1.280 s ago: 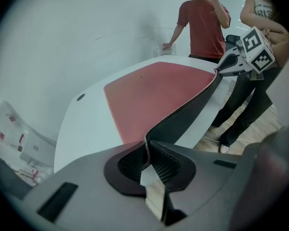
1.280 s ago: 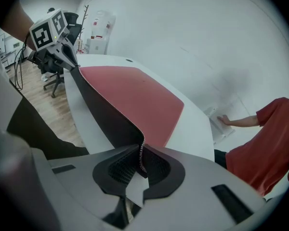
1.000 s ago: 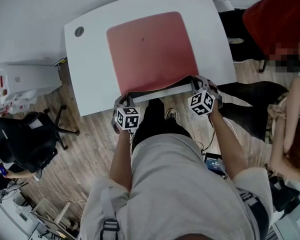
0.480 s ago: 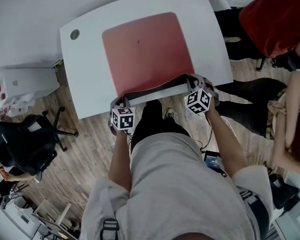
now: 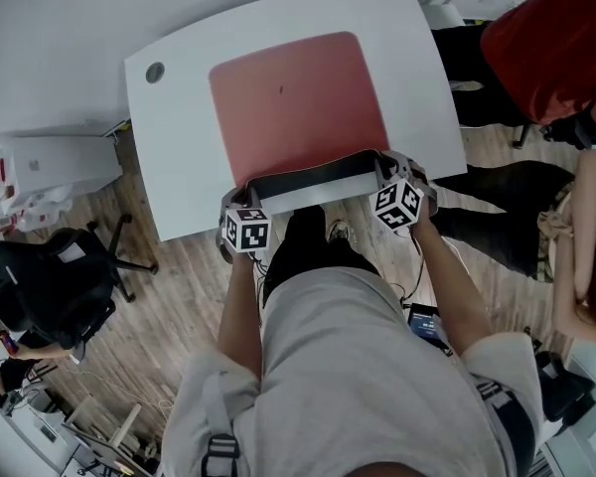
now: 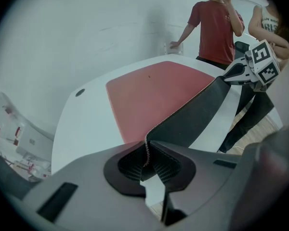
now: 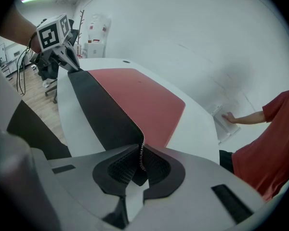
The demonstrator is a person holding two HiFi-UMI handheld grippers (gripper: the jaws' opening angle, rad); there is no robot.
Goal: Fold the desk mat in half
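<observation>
Head view, left gripper, right gripper clamping mat

An office-like workroom.
A white worktop with a round cable hole carries a red desk mat. Wood-look floor surrounds it, a black swivel chair stands at the left, a plain white wall lies beyond, and a person in a red shirt stands far right.
</observation>
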